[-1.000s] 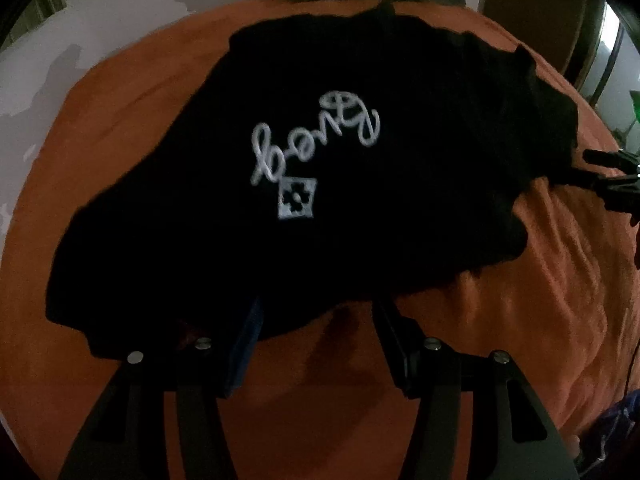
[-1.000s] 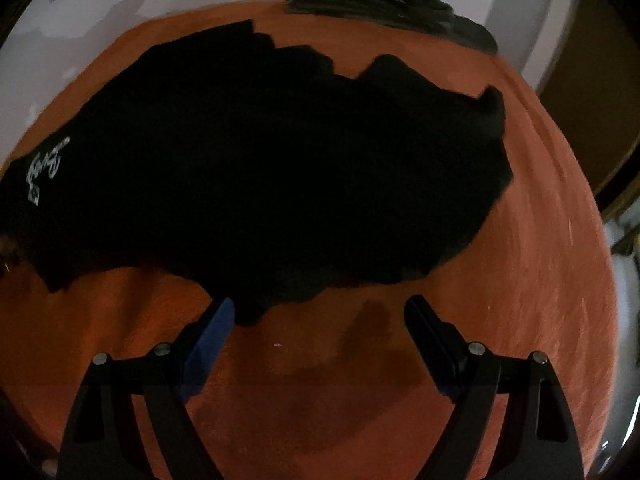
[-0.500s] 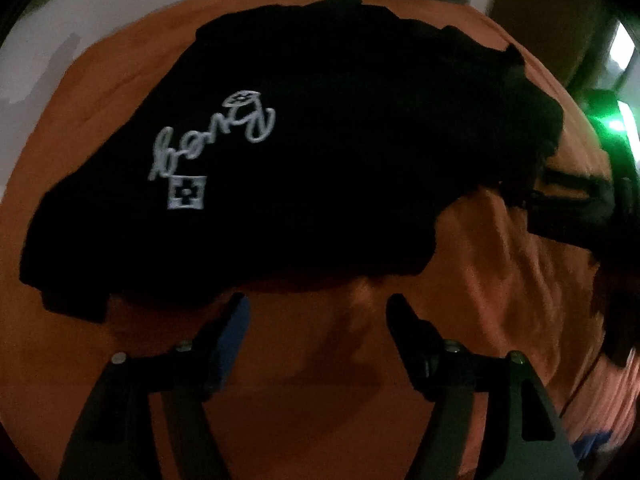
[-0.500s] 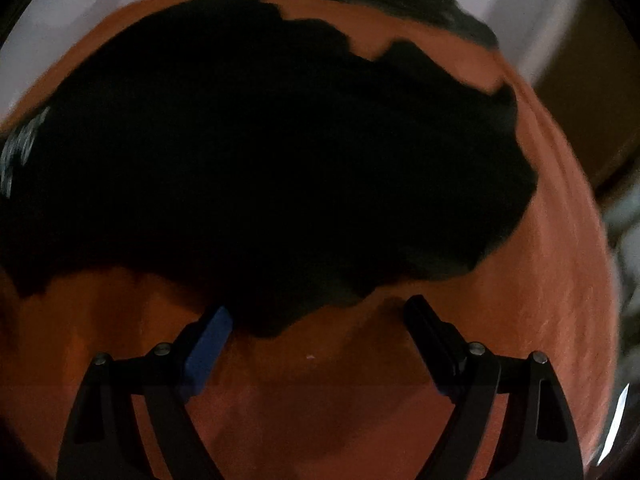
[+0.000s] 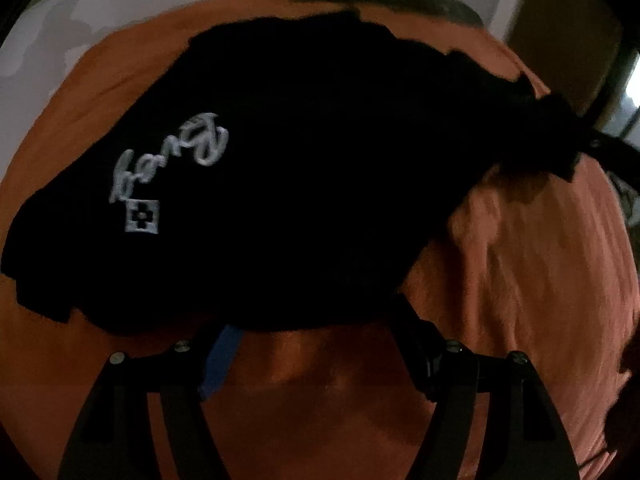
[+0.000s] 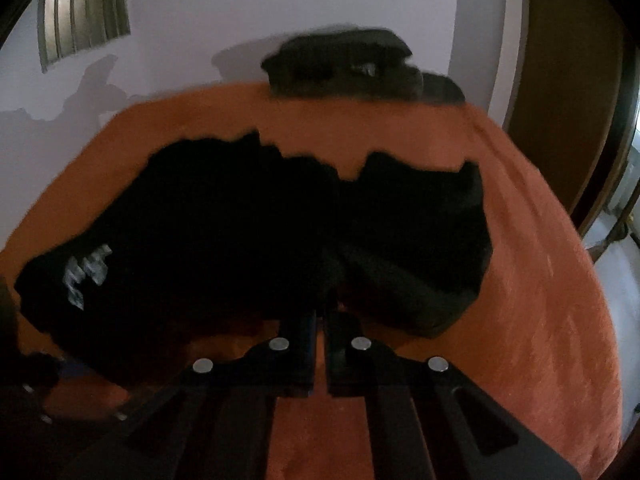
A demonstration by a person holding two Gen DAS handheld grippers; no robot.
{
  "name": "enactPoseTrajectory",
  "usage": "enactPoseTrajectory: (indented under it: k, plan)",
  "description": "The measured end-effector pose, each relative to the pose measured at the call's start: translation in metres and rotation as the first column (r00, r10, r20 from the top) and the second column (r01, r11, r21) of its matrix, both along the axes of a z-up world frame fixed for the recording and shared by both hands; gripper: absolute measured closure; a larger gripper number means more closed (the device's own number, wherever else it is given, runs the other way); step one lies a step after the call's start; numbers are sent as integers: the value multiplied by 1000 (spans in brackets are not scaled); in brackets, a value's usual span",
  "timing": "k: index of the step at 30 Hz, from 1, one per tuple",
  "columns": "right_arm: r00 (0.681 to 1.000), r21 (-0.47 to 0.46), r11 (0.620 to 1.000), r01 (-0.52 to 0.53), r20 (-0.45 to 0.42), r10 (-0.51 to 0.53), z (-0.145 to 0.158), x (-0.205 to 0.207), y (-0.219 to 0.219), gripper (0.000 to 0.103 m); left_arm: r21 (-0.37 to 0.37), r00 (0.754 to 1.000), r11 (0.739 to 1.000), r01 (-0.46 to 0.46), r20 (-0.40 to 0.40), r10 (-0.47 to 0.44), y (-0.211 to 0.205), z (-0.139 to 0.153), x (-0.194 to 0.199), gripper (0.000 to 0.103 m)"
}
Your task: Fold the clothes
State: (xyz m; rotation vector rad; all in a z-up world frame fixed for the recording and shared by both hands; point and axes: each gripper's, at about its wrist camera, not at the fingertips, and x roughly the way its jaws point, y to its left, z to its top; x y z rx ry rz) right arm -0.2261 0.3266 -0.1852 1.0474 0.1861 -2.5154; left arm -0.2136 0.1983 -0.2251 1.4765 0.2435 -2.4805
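Lying crumpled across the middle of an orange bedcover (image 5: pixel 540 280), a black garment (image 5: pixel 320 200) shows white script lettering with a small square emblem (image 5: pixel 143 216) under it toward its left side. In the right wrist view the same garment (image 6: pixel 220 248) spreads from the near left to the right of the cover, its far edge ragged and its near edge bunched into a raised fold.

The right gripper (image 6: pixel 322 312) has its jaws pressed together, having just closed, and the near hem of the garment is pinched between them and lifted off the cover. In the left wrist view it (image 5: pixel 576 148) appears at the far right, where the cloth is drawn up into a taut point.

The left gripper (image 5: pixel 316 328) stands wide apart with nothing between its fingers; its tips sit just at the near edge of the garment, above bare cover, and whether they touch the cloth I cannot tell. One finger carries a blue pad (image 5: pixel 222 356).

At the far edge of the cover a dark stack of clothes (image 6: pixel 348 64) rests against a pale wall (image 6: pixel 280 0), with a barred window (image 6: pixel 84 12) at the far left.
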Motion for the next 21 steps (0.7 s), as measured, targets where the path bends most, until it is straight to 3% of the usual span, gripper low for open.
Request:
enactPoseTrajectory:
  k: [3, 9, 10, 13, 18, 21]
  plan:
    - [1000, -27, 1000, 4, -11, -4, 19, 5, 3, 101, 9, 998, 1000, -5, -62, 6, 0, 10, 4, 30]
    - [1000, -58, 998, 20, -8, -20, 33, 1, 11, 101, 141, 984, 990, -32, -167, 56, -10, 25, 11, 29]
    - [1000, -60, 998, 24, -7, -24, 32, 0, 13, 101, 163, 981, 986, -33, -186, 64, -14, 27, 12, 33]
    - [999, -65, 997, 32, 11, -31, 28, -4, 18, 101, 176, 975, 984, 8, -219, 31, -18, 23, 16, 80]
    - [999, -87, 996, 37, 36, -34, 26, -3, 21, 101, 191, 985, 980, -44, -156, 75, -57, -2, 3, 79]
    - [999, -94, 995, 29, 34, -26, 28, -1, 21, 101, 240, 988, 967, -85, -107, 113, -62, -15, -1, 65]
